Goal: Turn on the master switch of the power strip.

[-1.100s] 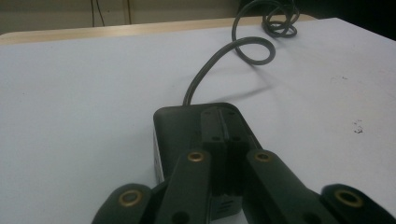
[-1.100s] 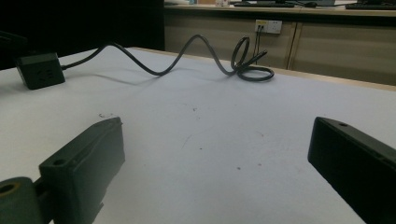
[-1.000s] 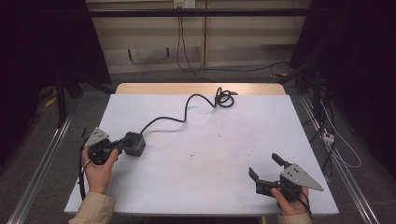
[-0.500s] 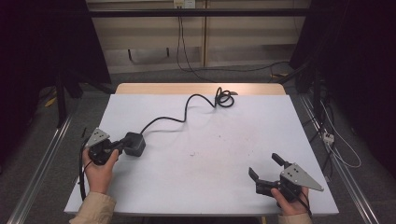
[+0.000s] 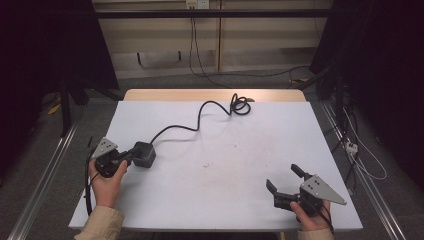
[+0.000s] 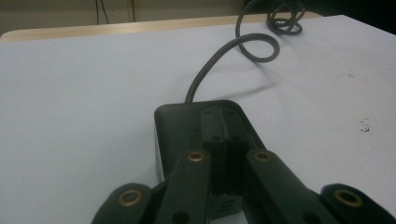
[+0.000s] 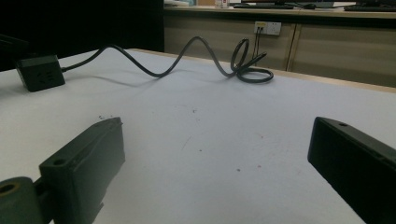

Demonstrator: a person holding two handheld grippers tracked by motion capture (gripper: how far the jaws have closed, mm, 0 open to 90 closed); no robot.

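1. Location: black square plastic power block (image 5: 143,153) lies near the left edge of the white table (image 5: 225,195).
2. I have the left gripper (image 5: 126,157) closed, jaws together over the block's top face.
3. I keep the right gripper (image 5: 285,179) spread wide, holding nothing, near the front right corner.
4. Handling: I judge the smooth shell rigid and slippery; grip its flat sides. Its round rubbery cable (image 5: 200,117) will drag.
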